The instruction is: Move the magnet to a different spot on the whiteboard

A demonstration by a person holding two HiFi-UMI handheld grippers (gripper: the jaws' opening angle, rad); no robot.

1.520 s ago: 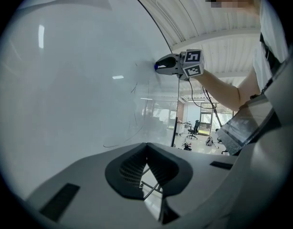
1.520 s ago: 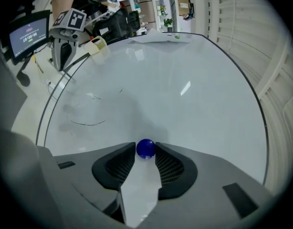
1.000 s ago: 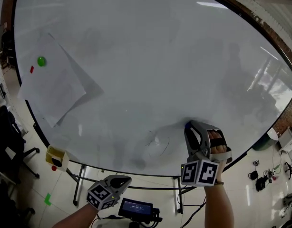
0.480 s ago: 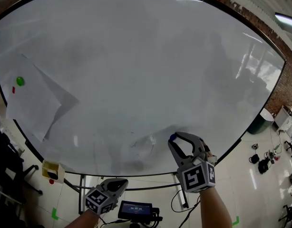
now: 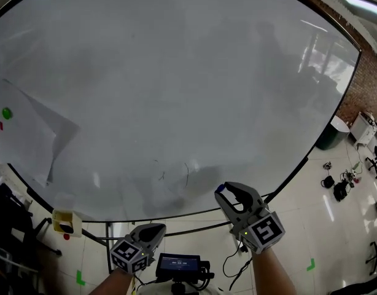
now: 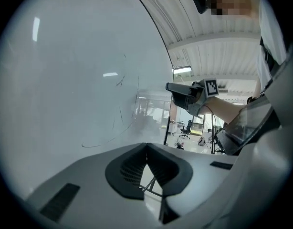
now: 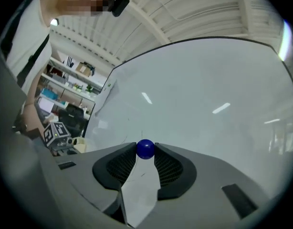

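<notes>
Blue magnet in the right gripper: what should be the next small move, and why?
Probably carry the blue magnet up toward a bare part of the whiteboard and press it on there. The right gripper is shut on it near the board's lower edge, and a wide bare surface lies above.

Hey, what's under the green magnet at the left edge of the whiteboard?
A white paper sheet lies under the green magnet, against the whiteboard. Whatever the sheet itself covers cannot be seen.
</notes>
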